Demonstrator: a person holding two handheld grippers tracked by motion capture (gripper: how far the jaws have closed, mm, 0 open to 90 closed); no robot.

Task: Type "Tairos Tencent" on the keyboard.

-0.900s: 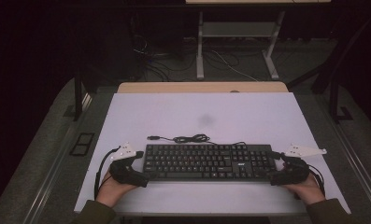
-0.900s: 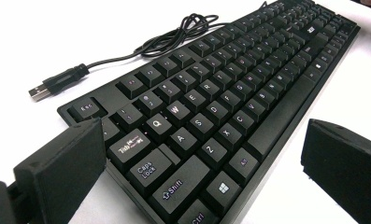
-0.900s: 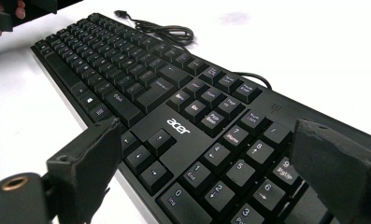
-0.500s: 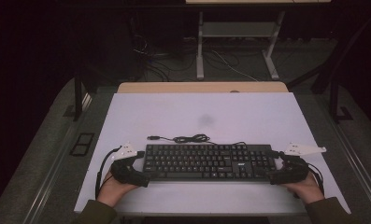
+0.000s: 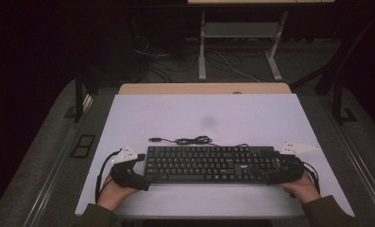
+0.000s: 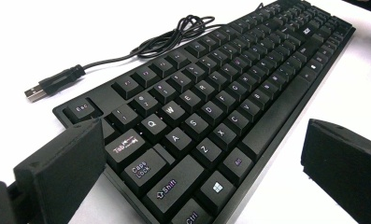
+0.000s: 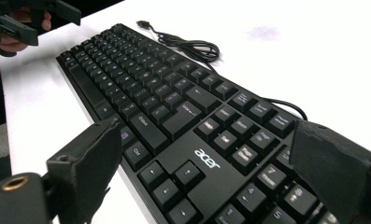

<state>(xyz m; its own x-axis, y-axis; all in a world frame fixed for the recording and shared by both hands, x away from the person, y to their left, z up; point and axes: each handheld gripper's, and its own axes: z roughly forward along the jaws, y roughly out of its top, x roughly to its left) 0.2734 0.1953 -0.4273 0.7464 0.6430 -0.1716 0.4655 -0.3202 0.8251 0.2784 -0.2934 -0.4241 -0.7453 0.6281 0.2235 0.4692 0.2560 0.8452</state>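
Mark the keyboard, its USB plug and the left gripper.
keyboard [image 5: 208,164], high view, middle of the key field.
USB plug [image 6: 35,93], left gripper view, metal tip of the connector.
left gripper [image 6: 202,163], left gripper view, midway between its two jaws, over the keyboard's end.

A white tabletop [image 5: 251,111] is seen, marked by a faint grey smudge [image 5: 208,121] near its middle. Behind it a wooden edge [image 5: 201,88] is joined — and farther back, on the dark floor, a metal frame [image 5: 239,45] and loose cables [image 5: 164,64] are seen.
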